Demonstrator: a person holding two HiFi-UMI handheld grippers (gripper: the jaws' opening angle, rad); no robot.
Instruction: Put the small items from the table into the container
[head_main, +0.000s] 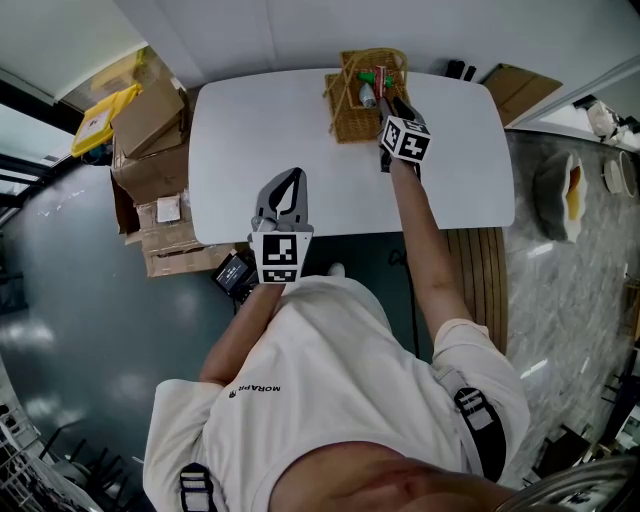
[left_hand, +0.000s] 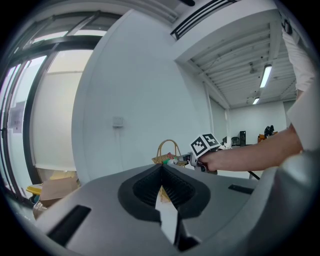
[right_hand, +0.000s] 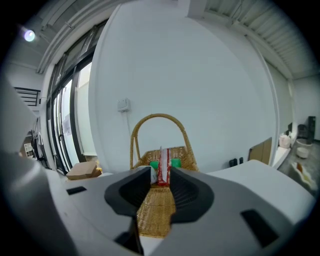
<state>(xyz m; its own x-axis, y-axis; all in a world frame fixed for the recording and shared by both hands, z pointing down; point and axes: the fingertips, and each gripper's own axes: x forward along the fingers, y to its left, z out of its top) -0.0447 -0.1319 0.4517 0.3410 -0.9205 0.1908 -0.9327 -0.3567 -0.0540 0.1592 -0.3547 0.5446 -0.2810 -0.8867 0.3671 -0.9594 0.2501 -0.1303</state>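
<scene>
A wicker basket (head_main: 356, 112) with a hoop handle stands at the far edge of the white table (head_main: 250, 130). My right gripper (head_main: 388, 100) reaches over the basket's right side, shut on a flat red packet (right_hand: 163, 172) held upright between its pads. Green pieces show just behind the packet, above the basket (right_hand: 160, 200). In the head view the red and green item (head_main: 372, 80) sits over the basket's inside. My left gripper (head_main: 291, 180) hovers at the table's near edge, shut with nothing in it, its tips (left_hand: 161, 167) meeting. From there I see the basket (left_hand: 167, 156) and the right gripper's marker cube (left_hand: 204, 145).
Cardboard boxes (head_main: 150, 150) and a yellow bag (head_main: 105, 115) are stacked left of the table. A wooden board (head_main: 480, 270) lies right of the person. A marble counter with plates (head_main: 560, 195) runs along the right. Small dark things (head_main: 456, 70) stand behind the table.
</scene>
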